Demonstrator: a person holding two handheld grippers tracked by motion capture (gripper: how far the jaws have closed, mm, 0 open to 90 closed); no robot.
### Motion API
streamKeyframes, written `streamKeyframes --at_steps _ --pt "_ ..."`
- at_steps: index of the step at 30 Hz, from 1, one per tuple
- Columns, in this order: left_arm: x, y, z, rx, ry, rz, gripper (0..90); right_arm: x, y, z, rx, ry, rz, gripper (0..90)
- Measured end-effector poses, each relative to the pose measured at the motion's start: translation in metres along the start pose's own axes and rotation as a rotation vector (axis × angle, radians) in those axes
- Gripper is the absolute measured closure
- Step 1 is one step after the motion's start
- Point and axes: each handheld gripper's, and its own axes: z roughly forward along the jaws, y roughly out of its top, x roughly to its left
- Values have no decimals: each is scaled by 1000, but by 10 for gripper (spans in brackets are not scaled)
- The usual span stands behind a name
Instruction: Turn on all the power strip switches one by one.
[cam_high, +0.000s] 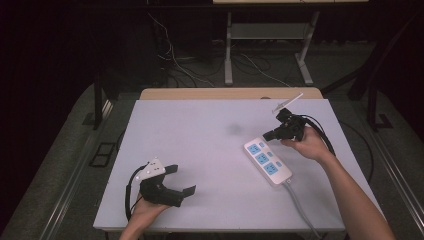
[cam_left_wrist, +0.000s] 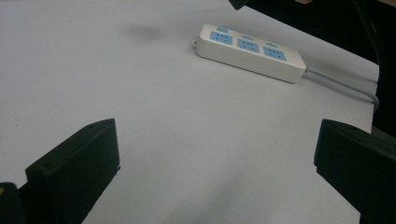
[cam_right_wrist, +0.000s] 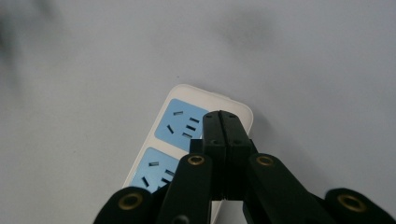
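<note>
The left gripper (cam_high: 179, 181) rests low on the table (cam_high: 200, 130), jaws spread wide with nothing between them; bare tabletop lies ahead of it. Well off to its right, the white power strip (cam_high: 268, 162) lies flat just under the right gripper (cam_high: 268, 135), whose jaws are clenched together, empty, above the strip's far-end socket. The strip's grey cable (cam_high: 300, 205) runs off the near edge, its end cut off.

Both forearms are bare, with no sleeve showing. The left gripper (cam_high: 181, 181) is black plastic with two thick, blocky jaws, a grey three-cornered plate on top and a black cable looped at its near side. The right gripper (cam_high: 270, 135) is likewise black, its linkage arms fastened with brass-coloured rivets, black cables trailing behind.
</note>
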Motion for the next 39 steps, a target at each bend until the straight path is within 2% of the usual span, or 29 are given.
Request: streamKeyframes --at_steps 17,31,39 --pt "1 0 -2 -4 6 1 0 -8 1 14 13 -3 21 899" --pt "1 0 -4 -10 8 1 0 -7 3 30 46 0 10 899" --pt "1 0 -3 -7 8 2 0 -7 1 32 64 -1 0 899"
